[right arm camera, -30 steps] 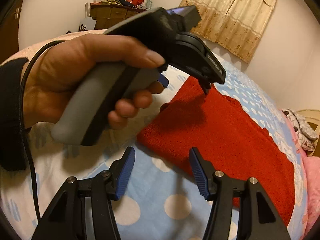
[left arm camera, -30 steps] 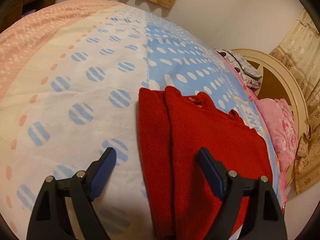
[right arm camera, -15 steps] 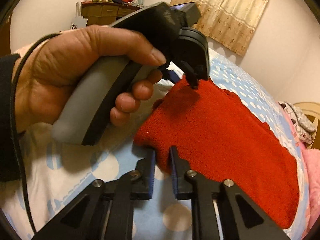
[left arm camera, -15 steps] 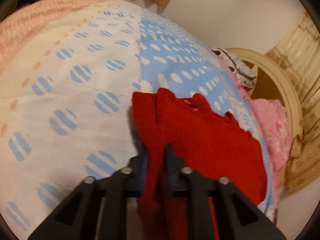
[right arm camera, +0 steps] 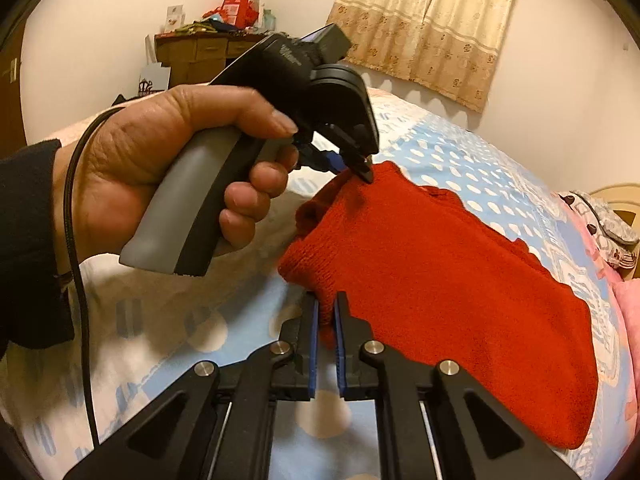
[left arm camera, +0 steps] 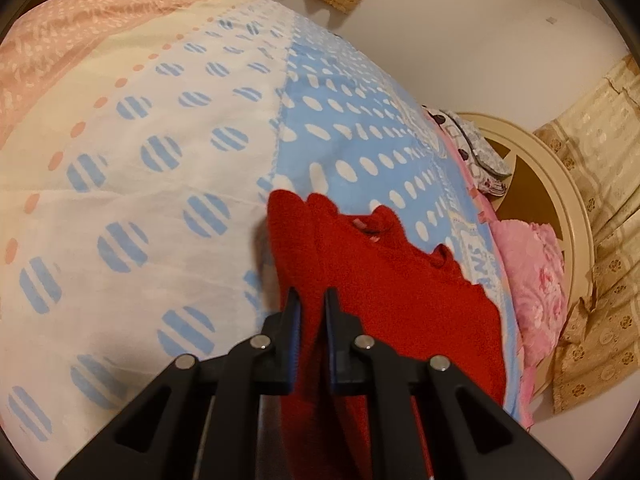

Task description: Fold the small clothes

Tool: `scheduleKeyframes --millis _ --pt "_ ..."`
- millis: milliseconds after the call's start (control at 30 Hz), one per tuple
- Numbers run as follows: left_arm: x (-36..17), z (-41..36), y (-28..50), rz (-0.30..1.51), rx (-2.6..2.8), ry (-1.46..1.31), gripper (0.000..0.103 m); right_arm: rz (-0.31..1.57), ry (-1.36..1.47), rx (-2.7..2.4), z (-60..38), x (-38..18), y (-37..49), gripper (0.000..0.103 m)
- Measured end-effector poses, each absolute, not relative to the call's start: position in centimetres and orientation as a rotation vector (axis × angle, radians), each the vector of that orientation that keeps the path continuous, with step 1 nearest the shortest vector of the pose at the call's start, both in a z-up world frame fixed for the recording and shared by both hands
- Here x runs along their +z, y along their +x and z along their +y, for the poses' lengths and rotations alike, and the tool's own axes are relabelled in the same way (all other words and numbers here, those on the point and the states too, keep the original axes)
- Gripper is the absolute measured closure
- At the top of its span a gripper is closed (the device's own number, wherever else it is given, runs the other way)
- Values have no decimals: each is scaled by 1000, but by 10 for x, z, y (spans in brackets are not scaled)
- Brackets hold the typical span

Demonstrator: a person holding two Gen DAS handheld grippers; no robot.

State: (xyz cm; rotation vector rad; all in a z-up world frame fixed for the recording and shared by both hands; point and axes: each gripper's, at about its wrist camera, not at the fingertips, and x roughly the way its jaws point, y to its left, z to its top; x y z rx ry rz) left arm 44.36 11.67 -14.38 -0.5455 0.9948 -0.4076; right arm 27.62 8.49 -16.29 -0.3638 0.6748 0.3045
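Red knitted sweater [right arm camera: 448, 292] lies flat on the dotted blue-and-white bedspread [left arm camera: 132, 184], one side already folded in. Left tongs [left arm camera: 311, 312] are clamped on its folded edge, right tongs [right arm camera: 326, 320] pinched on the near corner, so both have cloth. Looks like the grab-and-lift step; next I'd raise both together and carry that edge across

Right gripper [right arm camera: 326, 316] near centre, blue pads pinched on near-left corner of red sweater [right arm camera: 448, 280]. Sweater spread flat toward right on dotted bedspread [right arm camera: 168, 344]. Left hand [right arm camera: 168, 168] at left, wrapped round grey handle of left gripper [right arm camera: 366, 168], tips clamped on sweater's far-left edge. Curtain [right arm camera: 424, 24] and cluttered wooden dresser [right arm camera: 200, 52] far behind.
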Motion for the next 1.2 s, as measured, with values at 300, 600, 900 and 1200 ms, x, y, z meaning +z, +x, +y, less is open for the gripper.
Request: scheduleKeyframes --millis 300,600,900,1200 --pt "-110 84 447 939 -441 -521 92 634 -288 273 51 -141 275 97" --pt "-91 42 451 902 -482 -504 93 607 -222 219 9 -129 268 97" --pt "-78 3 449 895 -524 -454 93 600 -180 188 -14 -125 265 97" --pt "-73 -24 446 897 -549 -425 93 596 -151 168 -32 -123 258 98"
